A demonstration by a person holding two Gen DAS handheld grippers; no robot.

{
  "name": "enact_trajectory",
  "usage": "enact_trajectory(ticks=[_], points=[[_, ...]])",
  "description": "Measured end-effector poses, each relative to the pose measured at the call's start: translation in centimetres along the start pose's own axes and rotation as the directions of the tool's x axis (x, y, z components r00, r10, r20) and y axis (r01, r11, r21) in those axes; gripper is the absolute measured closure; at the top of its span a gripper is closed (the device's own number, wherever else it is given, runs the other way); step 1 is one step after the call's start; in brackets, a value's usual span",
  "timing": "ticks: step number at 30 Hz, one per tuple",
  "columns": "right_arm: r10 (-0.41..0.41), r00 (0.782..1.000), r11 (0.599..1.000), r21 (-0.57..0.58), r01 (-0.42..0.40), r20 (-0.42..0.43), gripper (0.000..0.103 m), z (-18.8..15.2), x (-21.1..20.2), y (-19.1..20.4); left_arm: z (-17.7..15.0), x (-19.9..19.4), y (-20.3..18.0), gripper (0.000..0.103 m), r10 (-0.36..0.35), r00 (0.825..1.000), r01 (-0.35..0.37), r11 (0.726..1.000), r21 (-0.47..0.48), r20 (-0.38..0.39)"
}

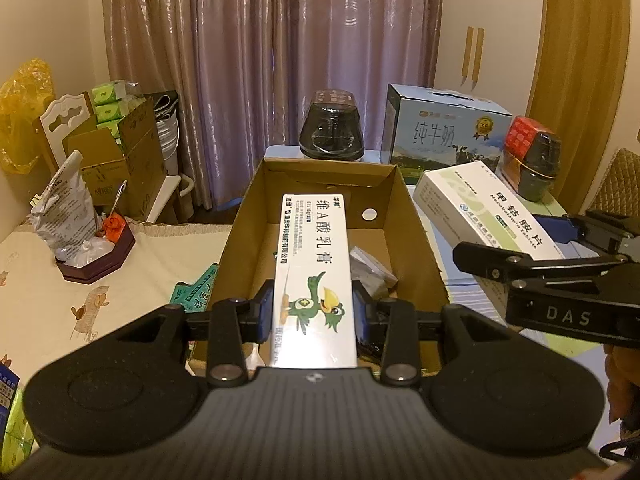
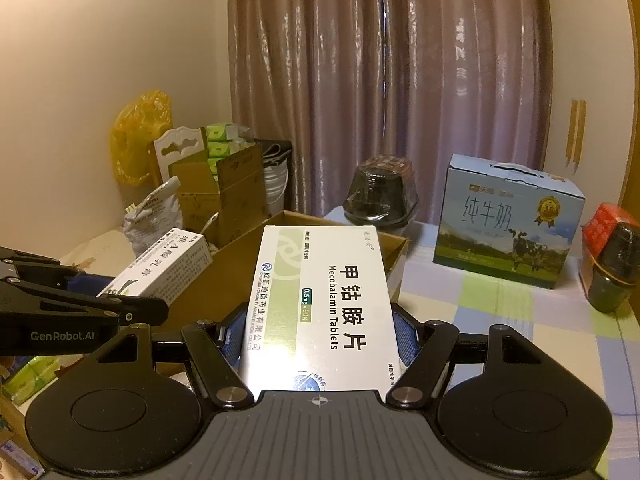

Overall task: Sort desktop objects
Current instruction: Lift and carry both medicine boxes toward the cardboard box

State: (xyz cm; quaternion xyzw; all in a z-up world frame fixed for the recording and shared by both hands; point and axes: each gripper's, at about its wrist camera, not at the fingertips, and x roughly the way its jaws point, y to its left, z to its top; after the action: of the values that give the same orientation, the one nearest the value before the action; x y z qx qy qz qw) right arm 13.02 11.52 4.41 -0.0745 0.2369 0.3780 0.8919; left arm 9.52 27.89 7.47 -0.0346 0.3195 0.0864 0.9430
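You carry two medicine boxes to the open cardboard box (image 1: 404, 216).
Your left gripper (image 1: 314, 314) clamps the narrow ointment carton (image 1: 314, 264) above the box's interior; your right gripper (image 2: 320, 340) grips the wider Mecobalamin tablet box (image 2: 320, 304) just beside its rim (still outside). Next, likely: lower, then release inside.

White ointment box (image 1: 314, 276) bears a green duck; tablecloth (image 2: 520, 320) checked green-lilac.
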Motion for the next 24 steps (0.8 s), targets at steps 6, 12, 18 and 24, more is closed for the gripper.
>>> enact_trajectory(ticks=[6,12,18,24], points=[[0.001,1.0,1.0,0.004,-0.001,-0.003,0.035,0.5,0.8,0.1,0.7,0.7,0.8,0.07,-0.005,1.0,0.005,1.0,-0.001,-0.002],[0.007,1.0,1.0,0.023,-0.007,-0.014,0.035,1.2,2.1,-0.1,1.1,2.0,1.7,0.07,-0.005,1.0,0.004,1.0,-0.012,-0.016],[0.011,1.0,0.999,0.034,-0.01,-0.023,0.035,1.5,3.3,-0.1,1.1,3.6,2.4,0.07,-0.008,0.999,0.007,1.0,-0.02,-0.033],[0.014,0.999,0.999,0.044,-0.013,-0.03,0.035,1.6,4.5,-0.1,1.2,5.4,2.6,0.07,-0.016,0.999,0.016,1.0,-0.019,-0.046]])
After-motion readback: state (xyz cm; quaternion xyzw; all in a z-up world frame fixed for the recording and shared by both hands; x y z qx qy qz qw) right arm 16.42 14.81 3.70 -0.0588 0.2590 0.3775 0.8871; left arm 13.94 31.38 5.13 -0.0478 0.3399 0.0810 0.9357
